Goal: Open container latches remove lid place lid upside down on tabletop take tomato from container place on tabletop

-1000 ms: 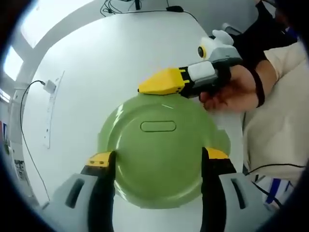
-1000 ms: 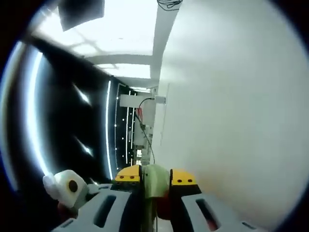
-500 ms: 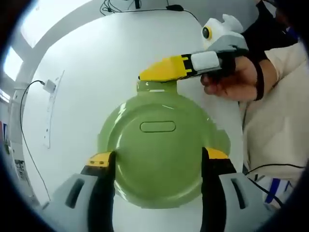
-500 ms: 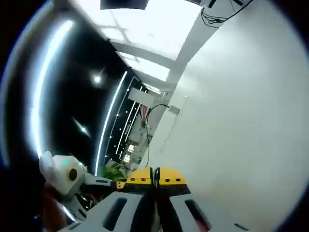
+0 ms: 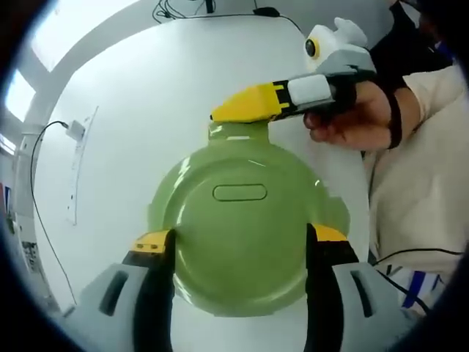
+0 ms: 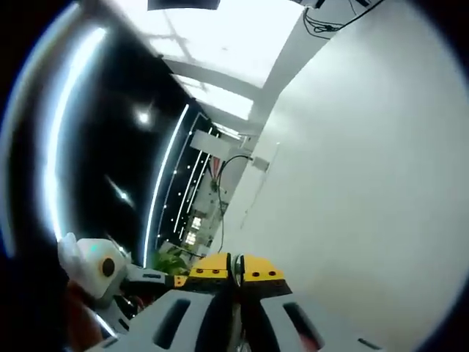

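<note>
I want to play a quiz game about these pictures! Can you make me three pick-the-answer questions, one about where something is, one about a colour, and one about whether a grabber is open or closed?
1. Where is the right gripper compared with the lid?
A. At the lid's far edge
B. Under the table
C. Inside a bowl

2. What colour is the lid?
A. Red
B. Green
C. Blue

3. How do the left gripper's fingers stand?
A. Pressed together
B. Spread apart, one at each side of the lid
C. Clamped on a cable

Answers:
1. A, its yellow tip sits by the tab at the lid's far edge in the left gripper view.
2. B, the round lid is pale green on the white table.
3. B, the lid lies between the two yellow-tipped fingers.
</note>
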